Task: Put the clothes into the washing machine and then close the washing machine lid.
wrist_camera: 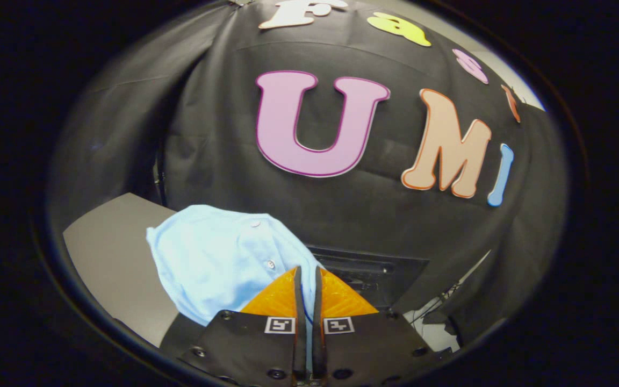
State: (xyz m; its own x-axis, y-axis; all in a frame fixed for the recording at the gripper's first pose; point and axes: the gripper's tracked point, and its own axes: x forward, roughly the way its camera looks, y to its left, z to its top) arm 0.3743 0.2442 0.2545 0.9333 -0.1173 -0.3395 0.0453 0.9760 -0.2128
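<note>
Tongs (pixel 307 277) pinch only a thin edge of the light-blue shirt (pixel 218 260) above the bench (pixel 110 252); it may slip free.

Claw (pixel 307 274) fingers nearly together, pinching cloth.

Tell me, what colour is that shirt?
Light blue shirt, seen in the gripper view, pinched by the gripper.
</note>
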